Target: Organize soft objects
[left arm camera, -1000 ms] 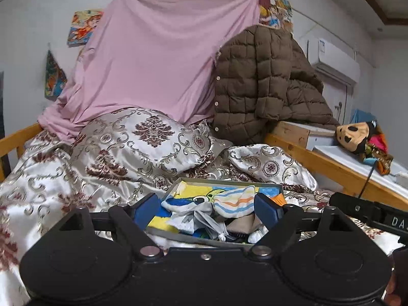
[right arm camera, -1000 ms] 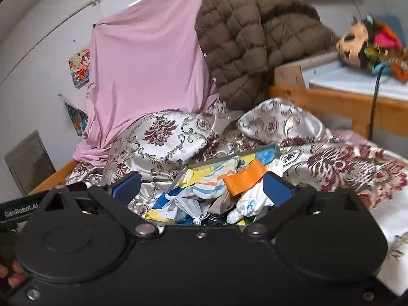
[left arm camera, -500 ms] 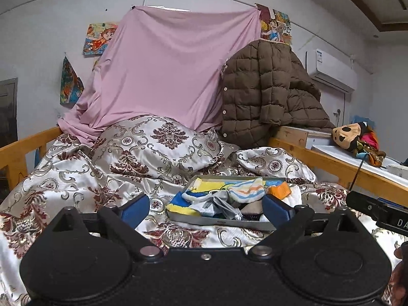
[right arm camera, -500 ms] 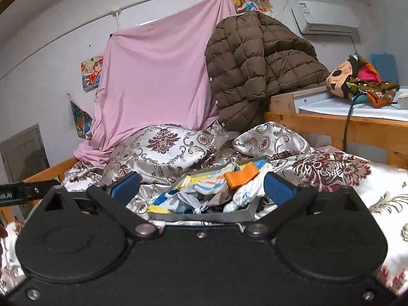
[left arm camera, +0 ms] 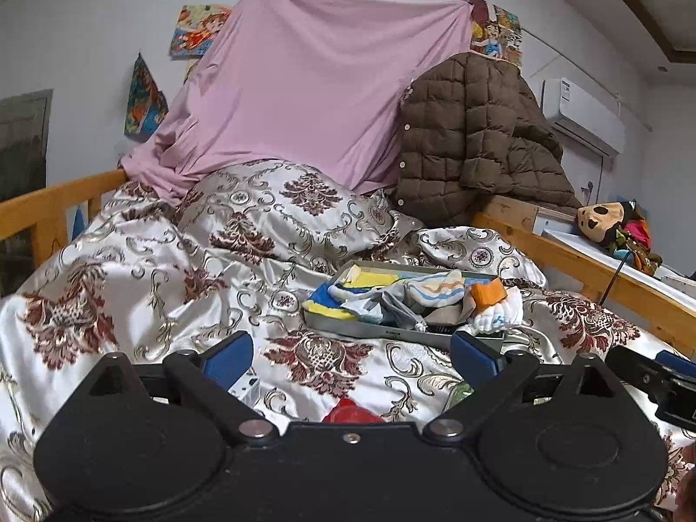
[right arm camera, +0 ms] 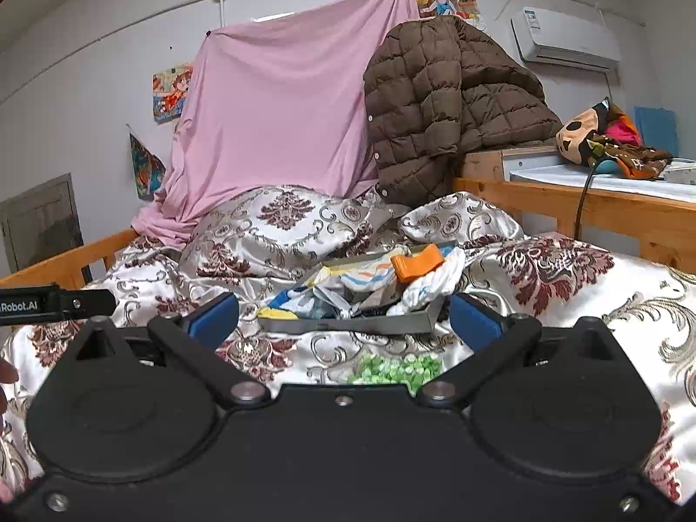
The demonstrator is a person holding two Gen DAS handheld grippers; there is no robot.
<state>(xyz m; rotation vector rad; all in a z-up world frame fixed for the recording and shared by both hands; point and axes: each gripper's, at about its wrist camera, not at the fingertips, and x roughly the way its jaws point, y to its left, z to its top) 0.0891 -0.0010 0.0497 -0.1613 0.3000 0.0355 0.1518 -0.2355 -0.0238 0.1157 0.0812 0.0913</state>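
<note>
A shallow grey tray [left arm camera: 374, 329] [right arm camera: 348, 326] lies on the patterned quilt, heaped with soft items. Among them are a striped sock [left arm camera: 435, 289], an orange piece [left arm camera: 489, 291] [right arm camera: 417, 263], a white sock [left arm camera: 500, 315] [right arm camera: 428, 287] hanging over the rim, and yellow-blue cloth [left arm camera: 330, 304]. My left gripper [left arm camera: 351, 359] is open, short of the tray, nothing between its blue pads. My right gripper [right arm camera: 343, 319] is open too, its pads either side of the tray's near rim without touching it. A red item [left arm camera: 350, 411] and a green knobbly item [right arm camera: 396, 369] lie close under the grippers.
A satin quilt [left arm camera: 152, 278] covers the bed between wooden rails [left arm camera: 56, 200] [right arm camera: 609, 213]. A pink sheet [left arm camera: 313, 87] and a brown quilted jacket [left arm camera: 474, 139] hang at the back. A plush toy [left arm camera: 609, 222] sits on the right shelf.
Both grippers have drawn back from the tray, which now looks smaller and farther off. The left jaws stand wider. The red and green items have come into view below.
</note>
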